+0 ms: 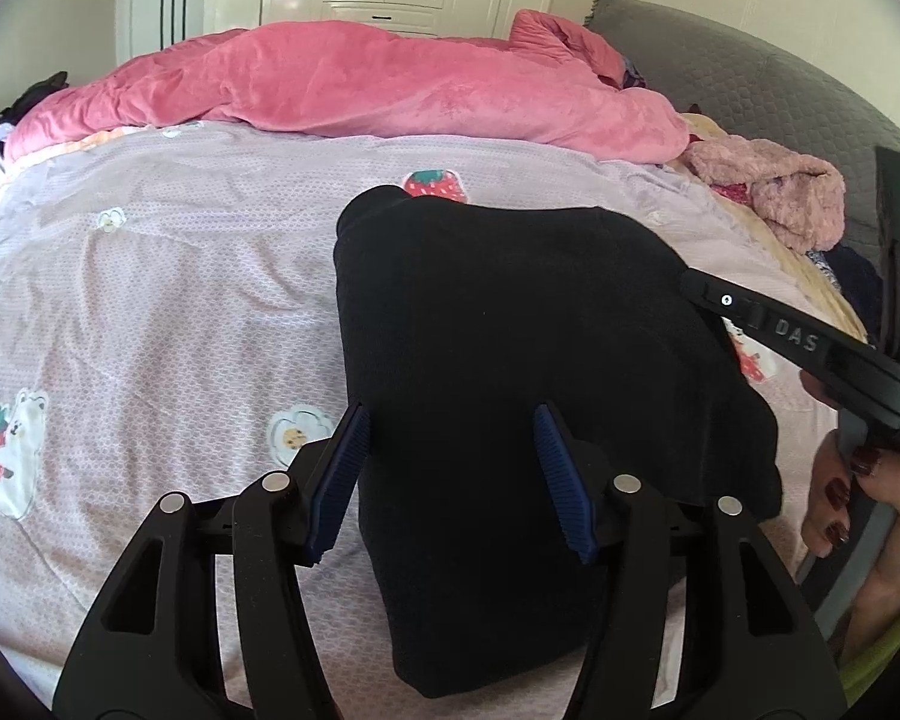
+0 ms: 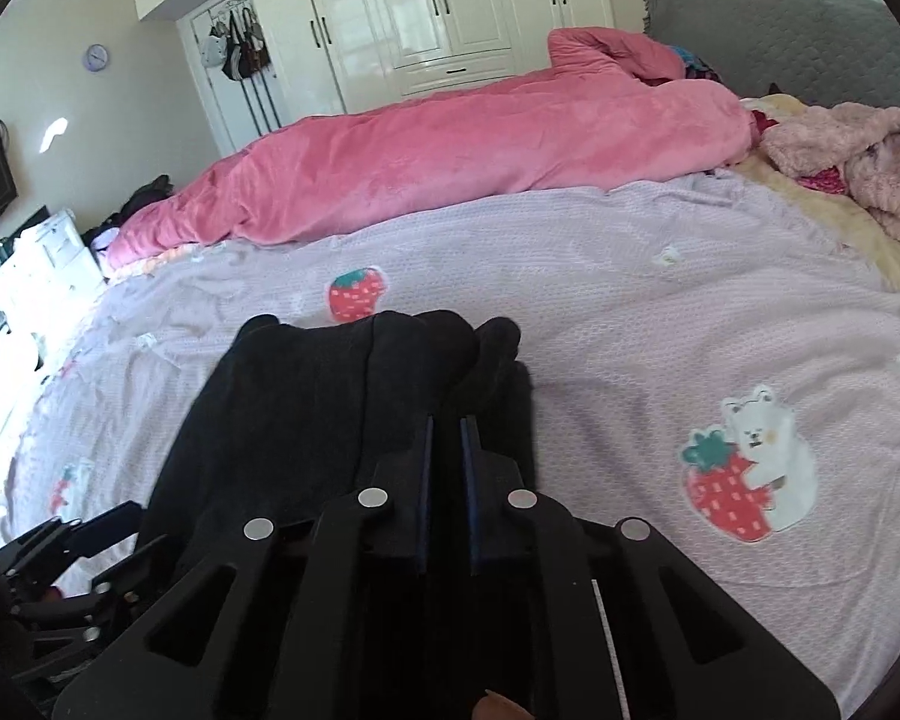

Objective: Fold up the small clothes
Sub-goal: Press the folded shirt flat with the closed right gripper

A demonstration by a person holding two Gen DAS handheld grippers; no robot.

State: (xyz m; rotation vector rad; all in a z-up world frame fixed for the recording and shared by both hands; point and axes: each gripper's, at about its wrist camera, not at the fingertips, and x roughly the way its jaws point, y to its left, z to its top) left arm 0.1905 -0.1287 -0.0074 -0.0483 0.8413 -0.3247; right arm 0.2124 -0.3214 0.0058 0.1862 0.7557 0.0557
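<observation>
A black garment lies folded on the lilac printed bedsheet. My left gripper hangs over its near part. The blue pads stand apart with the cloth below and between them, not pressed on it. My right gripper comes in from the right and meets the garment's right edge. In the right wrist view the right gripper is shut, its narrow jaws pinching the black garment at its near right side. The left gripper shows at the bottom left there.
A pink quilt lies along the far side of the bed. A fluffy pink garment and other clothes are piled at the right by the grey headboard. A hand holds the right gripper's handle. White wardrobes stand behind.
</observation>
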